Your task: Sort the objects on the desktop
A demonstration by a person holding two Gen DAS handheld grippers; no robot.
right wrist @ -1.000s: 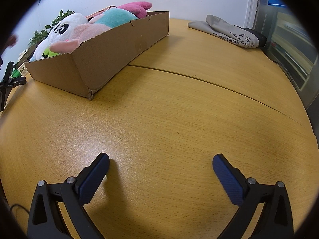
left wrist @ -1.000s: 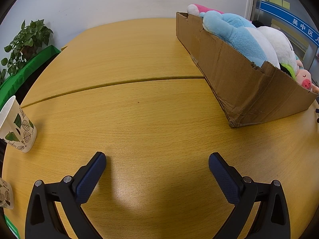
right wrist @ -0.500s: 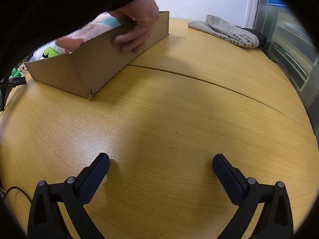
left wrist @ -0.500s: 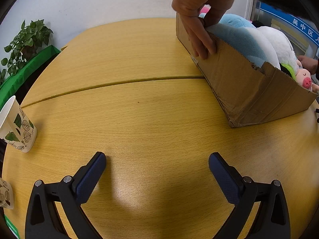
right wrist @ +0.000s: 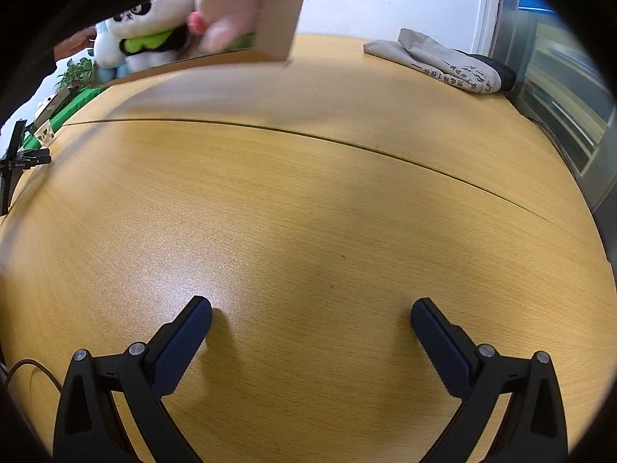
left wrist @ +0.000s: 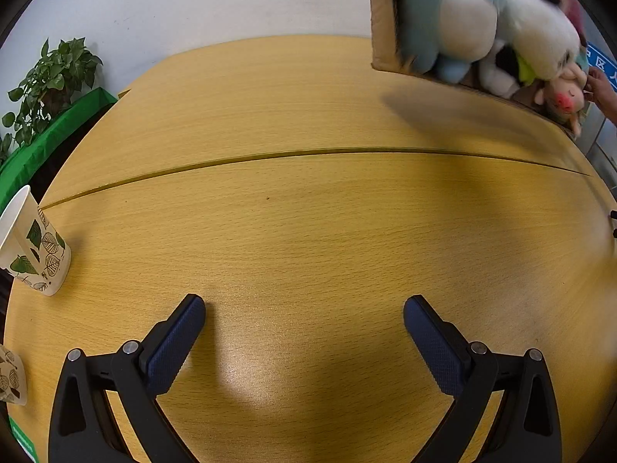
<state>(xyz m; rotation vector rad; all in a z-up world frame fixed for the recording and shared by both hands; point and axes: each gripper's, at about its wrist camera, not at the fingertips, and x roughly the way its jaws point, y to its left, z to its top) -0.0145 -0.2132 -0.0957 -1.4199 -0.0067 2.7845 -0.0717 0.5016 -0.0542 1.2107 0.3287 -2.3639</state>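
Observation:
A cardboard box (left wrist: 381, 27) full of plush toys is held up off the wooden table by a person's hands and tipped toward me. Inside I see a blue plush (left wrist: 432, 7), a white panda plush (left wrist: 540, 34) and a pink pig plush (left wrist: 563, 96). In the right wrist view the same box (right wrist: 281, 19) hangs at the top left, with the panda plush (right wrist: 154, 15) showing. My left gripper (left wrist: 304, 322) rests low over the table, open and empty. My right gripper (right wrist: 310, 322) is likewise open with nothing between its fingers.
A leaf-printed paper cup (left wrist: 32, 247) stands at the table's left edge, with a second cup (left wrist: 11, 378) below it. A potted plant (left wrist: 50, 81) sits beyond the table. A folded grey cloth bag (right wrist: 443, 61) lies at the far right. A black stand (right wrist: 19, 162) is at the left.
A person's hands took hold of the box, lifted it off the table and tipped it so its contents face me. Both grippers stayed where they were.

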